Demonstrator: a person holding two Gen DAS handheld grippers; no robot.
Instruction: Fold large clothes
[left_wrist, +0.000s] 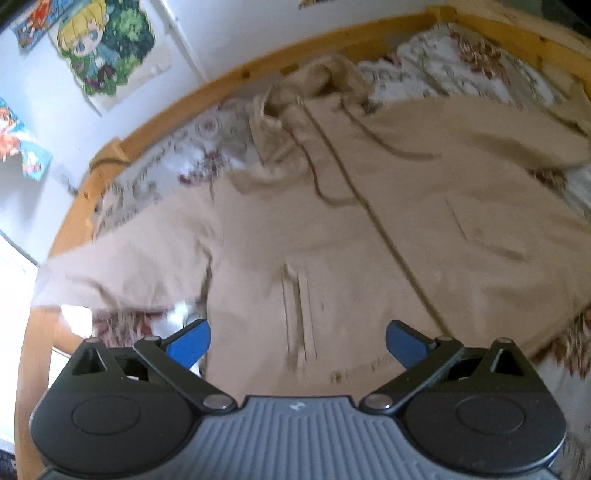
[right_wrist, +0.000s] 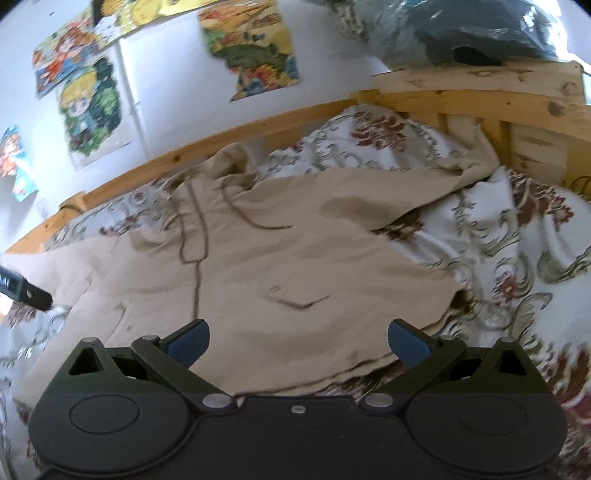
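With both the left tool (left_wrist: 297, 343) and right tool (right_wrist: 297, 341) hanging released over the beige hoodie (left_wrist: 332, 240) on the bed (right_wrist: 498, 240), you are best reaching for the sleeve (left_wrist: 122, 273) at 9 o'clock, pinching its cuff squarely.

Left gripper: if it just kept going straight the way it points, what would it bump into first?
Most likely the beige hooded coat spread on the bed. The left gripper is open and holds nothing, and between its fingers lies the coat's front near a pocket. How far off the cloth is cannot be told.
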